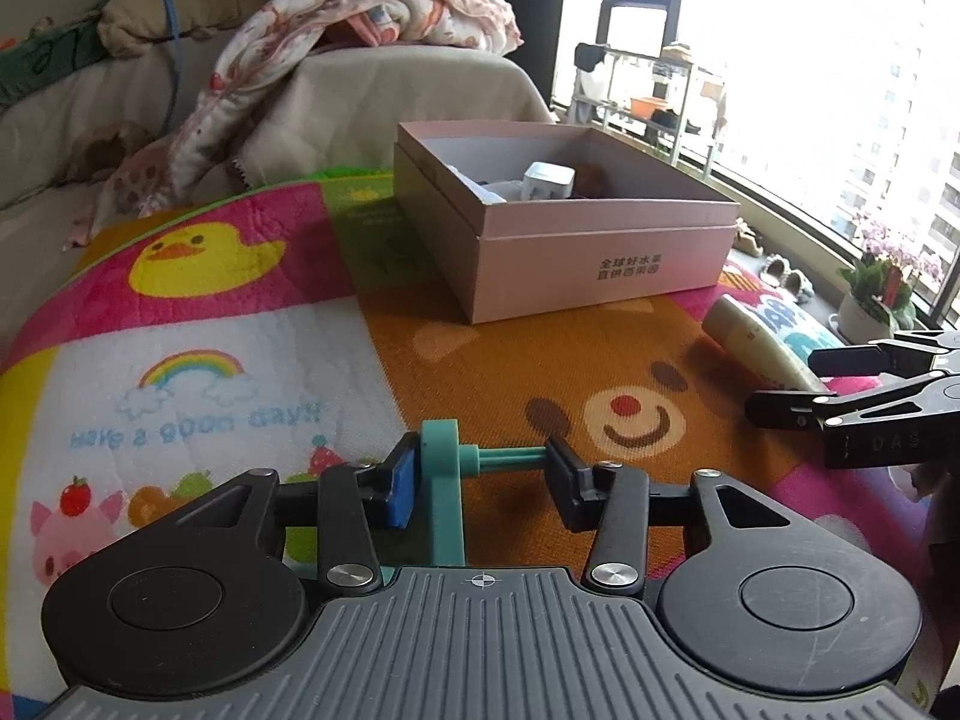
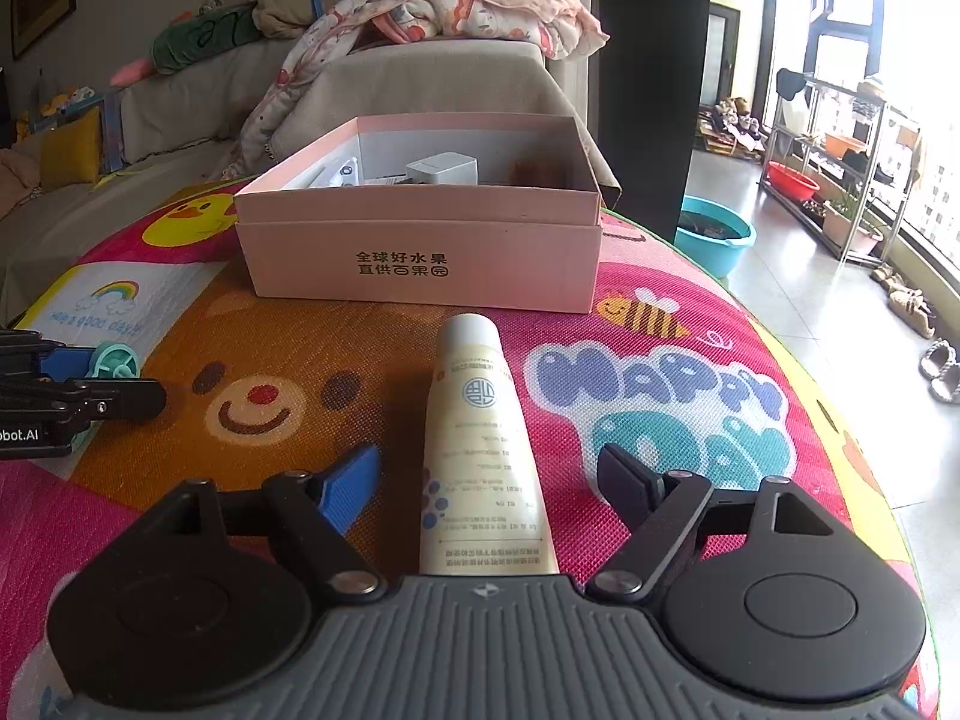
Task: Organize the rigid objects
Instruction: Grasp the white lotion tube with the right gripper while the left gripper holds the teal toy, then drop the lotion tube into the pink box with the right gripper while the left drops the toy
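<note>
Left claw (image 1: 480, 471) is clamped on a teal plastic part (image 1: 445, 480): blue pad presses the disc end, black pad presses the tip of its rod. The part sits low over the play mat (image 1: 252, 324), just above the bear print; whether it touches the mat I cannot tell.

Right claw (image 2: 489, 480) is wide, fingers either side of a cream tube (image 2: 480, 450) with clear gaps on both sides, no contact. The tube lies flat on the mat, cap end pointing at the pink box (image 2: 420, 252), near it but not touching.

Box is open, standing on the mat beyond both claws. Inside: a white cube-shaped item (image 2: 443, 170), some other white bits, and something brown at the right end, too blurred to identify.

From the left wrist view the right claw shows at the right edge, with the tube beside it. Blanket (image 1: 360, 18) is heaped on the sofa behind the box.
</note>
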Tool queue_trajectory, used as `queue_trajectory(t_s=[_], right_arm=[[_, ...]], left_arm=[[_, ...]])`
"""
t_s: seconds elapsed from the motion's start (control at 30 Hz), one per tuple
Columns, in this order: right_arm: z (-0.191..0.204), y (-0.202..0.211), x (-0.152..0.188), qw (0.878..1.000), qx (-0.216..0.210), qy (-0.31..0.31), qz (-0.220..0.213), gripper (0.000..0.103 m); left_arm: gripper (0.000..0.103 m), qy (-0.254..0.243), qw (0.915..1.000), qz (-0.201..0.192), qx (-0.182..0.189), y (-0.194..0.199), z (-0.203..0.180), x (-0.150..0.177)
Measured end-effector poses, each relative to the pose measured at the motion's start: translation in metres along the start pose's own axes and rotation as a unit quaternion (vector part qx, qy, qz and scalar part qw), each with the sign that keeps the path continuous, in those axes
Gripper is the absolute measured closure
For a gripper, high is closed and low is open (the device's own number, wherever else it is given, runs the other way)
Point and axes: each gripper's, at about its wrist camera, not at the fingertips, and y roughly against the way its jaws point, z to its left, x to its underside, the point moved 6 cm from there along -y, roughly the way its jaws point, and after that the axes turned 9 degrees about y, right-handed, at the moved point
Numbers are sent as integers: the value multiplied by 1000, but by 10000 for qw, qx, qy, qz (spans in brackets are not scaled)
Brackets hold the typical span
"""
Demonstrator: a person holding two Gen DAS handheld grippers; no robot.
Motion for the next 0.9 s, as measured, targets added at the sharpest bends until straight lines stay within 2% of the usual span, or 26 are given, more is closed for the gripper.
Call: queue_trajectory(t_s=[0.13,0.3,0.33,0.4,0.47,0.63,0.7,0.73,0.9], right_arm=[[0,0,0,10000,1,4,0,22],[1,-1,-2,10000,-16,25,10,24],[2,-2,-3,10000,-18,65,-6,27],[5,-4,-9,9997,6,245,-42,51],[11,-4,-14,9991,-78,419,14,66],[23,17,-15,9961,-240,849,17,69],[22,34,-17,9953,-288,919,-88,92],[19,45,-21,9954,-318,892,-170,97],[-5,95,-61,9936,-377,560,-911,98]], left_arm=[[54,-262,9997,-9,0,1,-6,3],[54,-442,9988,22,194,9,-13,12],[54,-478,9986,33,224,11,-15,13],[55,-557,9981,48,262,15,-17,17],[55,-635,9975,47,310,22,-19,20],[56,-732,9956,-190,552,51,-27,18],[56,-673,9938,-423,773,68,-32,7],[56,-665,9923,-573,877,76,-36,-3],[56,-1021,9797,-1353,1067,113,-63,-56]])
